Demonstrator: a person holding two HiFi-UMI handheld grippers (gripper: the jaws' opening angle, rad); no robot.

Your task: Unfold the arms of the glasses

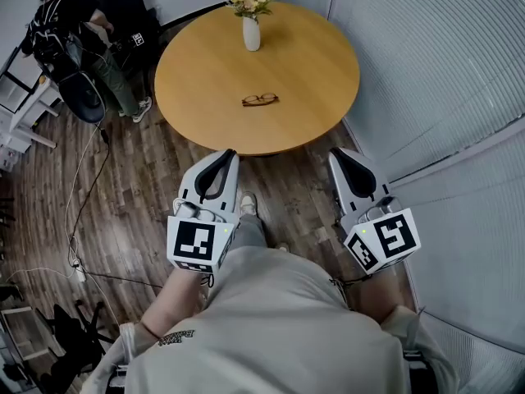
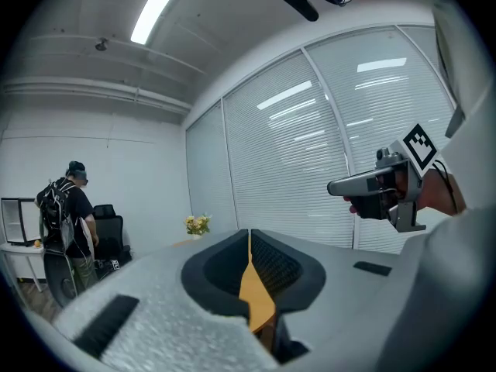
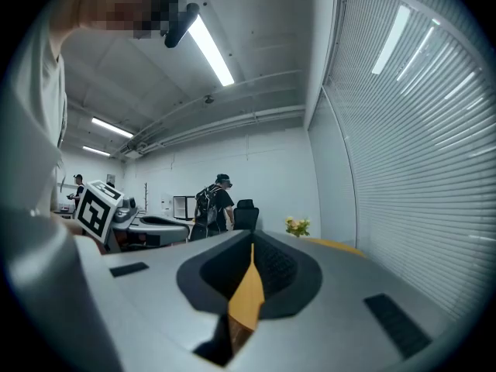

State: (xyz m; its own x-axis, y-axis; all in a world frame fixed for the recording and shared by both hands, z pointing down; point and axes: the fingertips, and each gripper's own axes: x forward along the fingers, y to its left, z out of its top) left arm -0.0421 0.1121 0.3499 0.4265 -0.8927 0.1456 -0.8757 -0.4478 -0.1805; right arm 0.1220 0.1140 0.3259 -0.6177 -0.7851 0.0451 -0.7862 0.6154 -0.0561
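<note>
Glasses point(image 1: 260, 99) lie flat on the round wooden table point(image 1: 320, 72), a little toward the near edge from its middle and well clear of the rim. They are too small in the head view to tell whether the arms are folded. A white vase point(image 1: 252, 34) of flowers point(image 1: 253, 4) stands further back on the same top, well apart from the glasses. Left gripper point(image 1: 227, 156): jaws together, tips meeting in a thin seam, nothing between them; only a sliver of orange tabletop shows through the hollow behind the pads in the left gripper view. Right gripper point(image 1: 337, 156): same condition, jaws together and empty. Both are held short of the table over the wood floor point(image 1: 123, 187), tips near the table's near edge, side by side and pointing toward it. The glasses sit ahead of both, well apart from either, roughly between the two lines of aim and somewhat nearer the left gripper's line. Neither gripper touches the table or the glasses. The glasses cannot be made out in either gripper view. A person point(image 1: 61, 23) with a backpack stands at far left beyond the table. Slatted blinds point(image 1: 443, 72) run along the right wall.
</note>
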